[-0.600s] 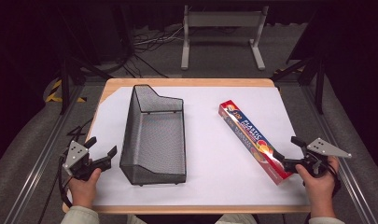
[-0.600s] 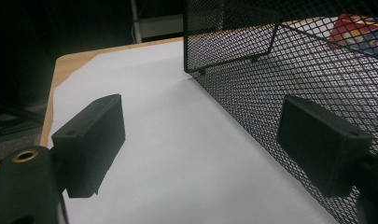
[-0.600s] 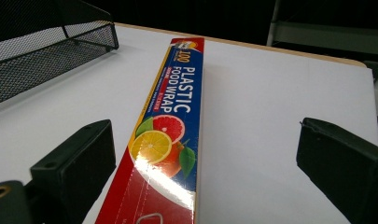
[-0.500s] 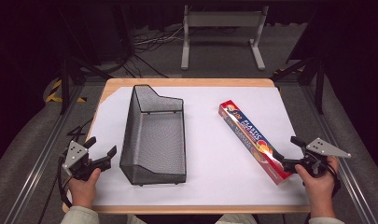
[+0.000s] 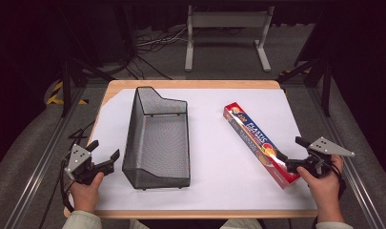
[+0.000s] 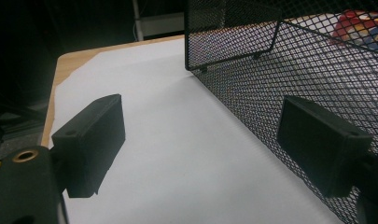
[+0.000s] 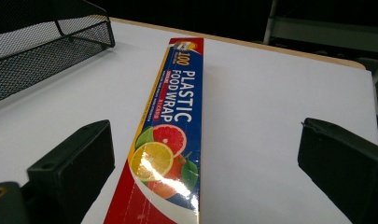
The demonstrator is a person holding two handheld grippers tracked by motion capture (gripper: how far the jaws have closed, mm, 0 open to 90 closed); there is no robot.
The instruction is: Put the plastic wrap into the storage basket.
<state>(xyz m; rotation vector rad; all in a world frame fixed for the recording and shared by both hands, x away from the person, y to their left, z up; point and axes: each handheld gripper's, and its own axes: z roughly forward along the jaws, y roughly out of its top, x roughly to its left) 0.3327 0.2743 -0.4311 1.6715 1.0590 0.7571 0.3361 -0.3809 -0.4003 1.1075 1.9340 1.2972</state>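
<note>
A black wire-mesh basket [image 5: 157,138] stands left of centre on the white sheet, its tall end at the far side. A long box of plastic food wrap [image 5: 257,140] lies slantwise to the right of it. My right gripper [image 5: 290,148] sits at the box's near end, open. In the right gripper view the box [image 7: 177,107] runs between the wide jaws of the right gripper [image 7: 210,154], closer to the left one, and neither pad touches it. My left gripper [image 5: 105,149] rests open at the table's left front, just left of the basket. The mesh wall [image 6: 317,60] lies behind the right jaw of the left gripper [image 6: 200,135].
The white sheet [image 5: 219,162] covers most of a wooden table [image 5: 190,84]. A grey metal stand [image 5: 226,19] and cables [image 5: 152,43] lie on the floor beyond the far edge. Dark rails run along both sides of the table.
</note>
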